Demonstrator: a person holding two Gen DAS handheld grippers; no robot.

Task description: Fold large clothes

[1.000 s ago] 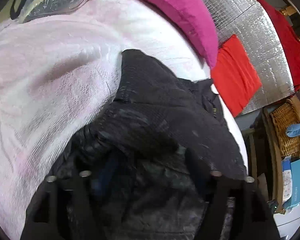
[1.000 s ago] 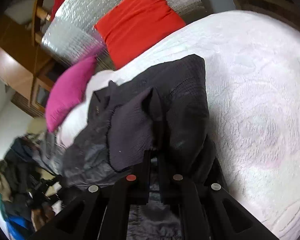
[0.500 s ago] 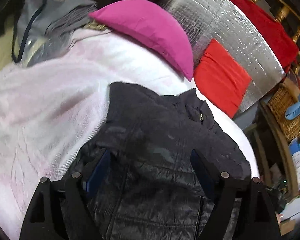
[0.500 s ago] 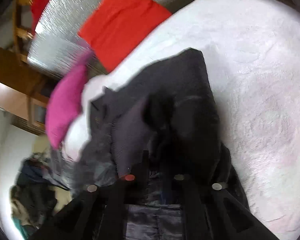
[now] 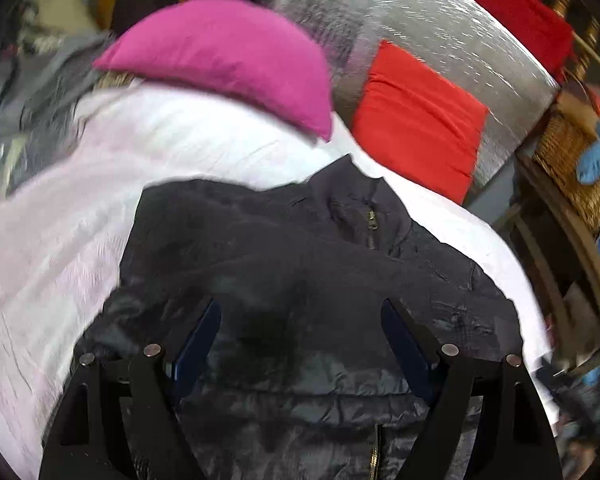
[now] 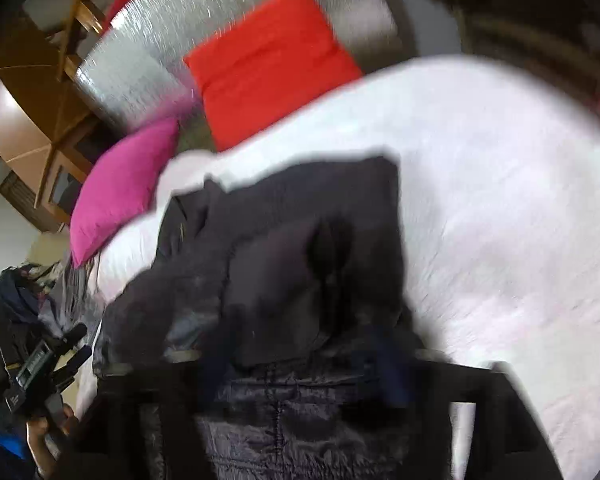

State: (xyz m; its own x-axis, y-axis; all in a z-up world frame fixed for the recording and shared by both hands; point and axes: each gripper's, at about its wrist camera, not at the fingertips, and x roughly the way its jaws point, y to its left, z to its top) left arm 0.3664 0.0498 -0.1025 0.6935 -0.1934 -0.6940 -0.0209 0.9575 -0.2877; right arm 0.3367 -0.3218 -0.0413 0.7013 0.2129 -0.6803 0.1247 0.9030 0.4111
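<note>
My left gripper (image 5: 300, 332) and right gripper (image 6: 296, 364) are both open now. I let go, so the black jacket (image 5: 284, 248) lies folded below the pink pillow (image 5: 228, 64).

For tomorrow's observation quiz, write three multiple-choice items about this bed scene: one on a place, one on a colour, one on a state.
1. Where does the black jacket lie?
A. on the pale bedspread
B. in the wicker basket
C. on the floor

2. What colour is the pillow at the bed's head?
A. green
B. magenta
C. yellow

3. How is the left tool?
A. shut on the pillow
B. shut on the jacket
C. open

Answers:
1 A, bedspread shows around the jacket.
2 B, it is bright pink beside the red cushion.
3 C, its fingers stand wide apart over the jacket.
</note>
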